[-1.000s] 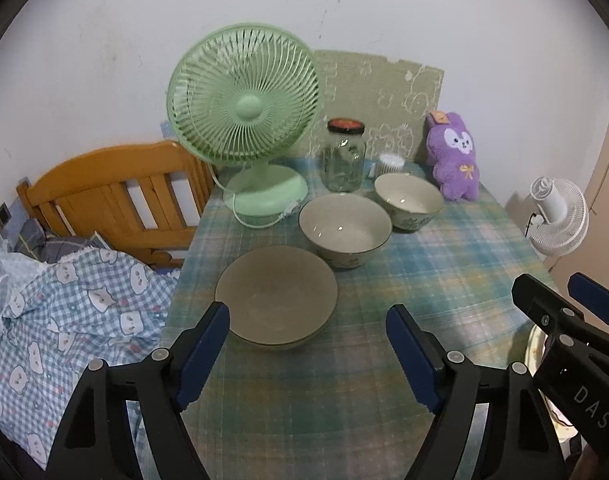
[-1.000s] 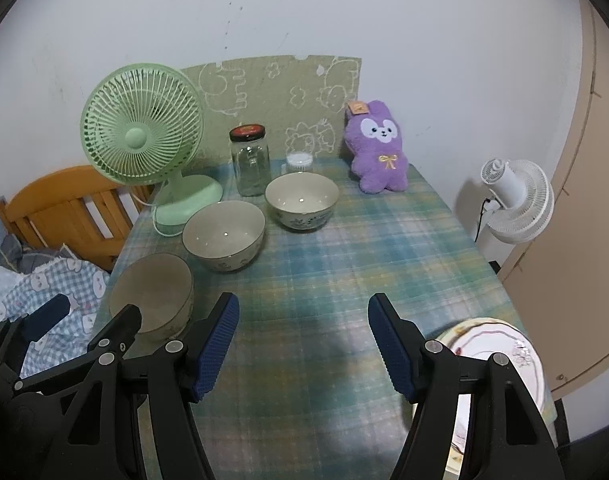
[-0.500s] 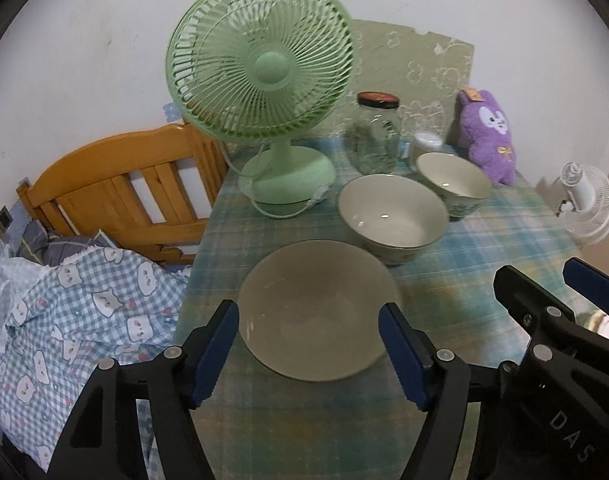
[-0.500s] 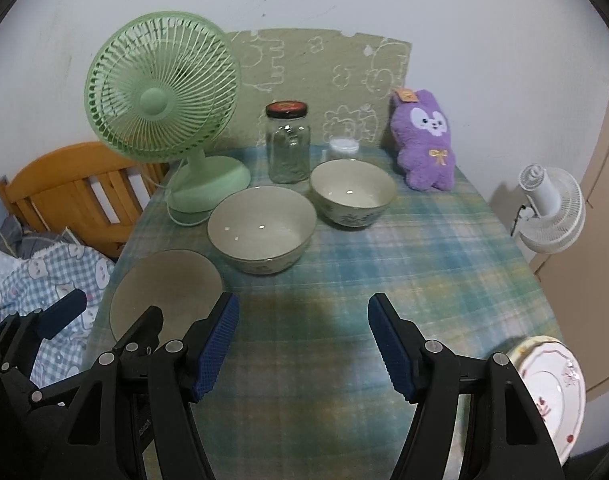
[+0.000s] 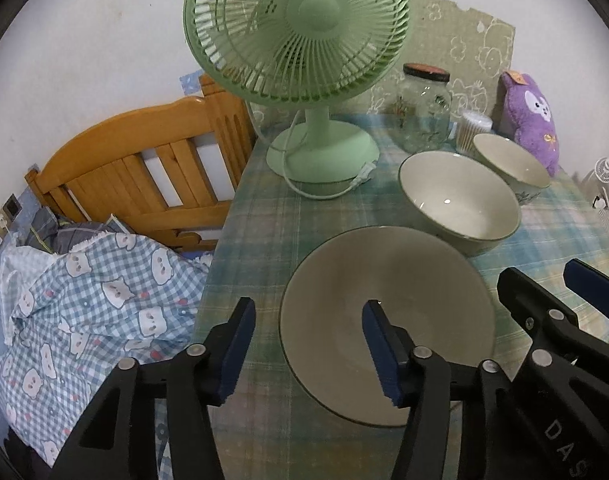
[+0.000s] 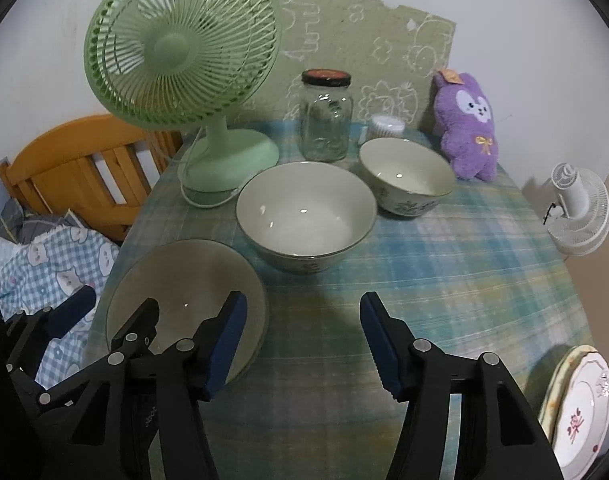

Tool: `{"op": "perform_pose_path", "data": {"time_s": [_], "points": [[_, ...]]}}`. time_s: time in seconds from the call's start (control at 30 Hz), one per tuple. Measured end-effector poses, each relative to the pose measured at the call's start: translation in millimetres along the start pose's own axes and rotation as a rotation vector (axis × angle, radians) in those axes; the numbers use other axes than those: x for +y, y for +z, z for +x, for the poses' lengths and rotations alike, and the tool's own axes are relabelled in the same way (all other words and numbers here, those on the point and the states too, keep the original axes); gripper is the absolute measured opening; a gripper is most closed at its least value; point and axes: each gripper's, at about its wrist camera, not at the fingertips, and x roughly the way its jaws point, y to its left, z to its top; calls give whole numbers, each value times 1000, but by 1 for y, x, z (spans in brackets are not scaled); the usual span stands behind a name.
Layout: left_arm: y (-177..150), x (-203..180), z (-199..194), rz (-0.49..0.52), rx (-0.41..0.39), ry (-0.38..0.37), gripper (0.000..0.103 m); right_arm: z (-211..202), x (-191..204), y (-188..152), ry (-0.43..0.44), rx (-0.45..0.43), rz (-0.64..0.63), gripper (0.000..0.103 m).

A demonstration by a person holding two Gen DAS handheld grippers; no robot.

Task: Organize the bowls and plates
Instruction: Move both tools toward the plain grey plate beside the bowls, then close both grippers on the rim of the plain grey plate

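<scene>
Three pale bowls stand in a diagonal row on the plaid tablecloth: a wide near bowl (image 5: 408,280) (image 6: 176,280), a middle bowl (image 5: 458,200) (image 6: 306,212) and a small far bowl (image 5: 512,164) (image 6: 406,176). My left gripper (image 5: 308,320) is open, its jaws astride the near bowl's left rim, right finger over the bowl. It also shows in the right wrist view (image 6: 112,312). My right gripper (image 6: 302,312) is open and empty over bare cloth, right of the near bowl. Stacked plates (image 6: 580,408) lie at the table's near right edge.
A green desk fan (image 5: 304,40) (image 6: 184,52) with its cord, a glass jar (image 6: 326,116), a cotton-swab tub (image 6: 386,126) and a purple plush (image 6: 470,124) stand at the back. A wooden bed frame (image 5: 144,160) and checked bedding (image 5: 84,280) lie left; a white fan (image 6: 580,208) stands right.
Both grippers moved forward and lower toward the bowls. The left gripper shifted so its jaws now span the near bowl's left rim. Both stay open.
</scene>
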Motion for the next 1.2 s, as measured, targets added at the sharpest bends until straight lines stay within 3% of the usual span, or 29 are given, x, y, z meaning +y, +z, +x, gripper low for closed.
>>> {"op": "perform_pose_path", "data": {"time_s": [0.13,0.3,0.4,0.63,1.2], "points": [[0,4,9,0,11,1,49,12,7,0,7,24,-1,52],[-1,5,20,5,27,5,39,24,11,0,14,52,-3,35],[-2,7,26,1,37,-7,29,31,13,0,27,73,-4,28],[-2,5,26,16,29,3,18,37,20,-1,39,87,-8,13],[-7,5,18,2,57,-34,15,28,22,-4,4,101,-17,12]]}}
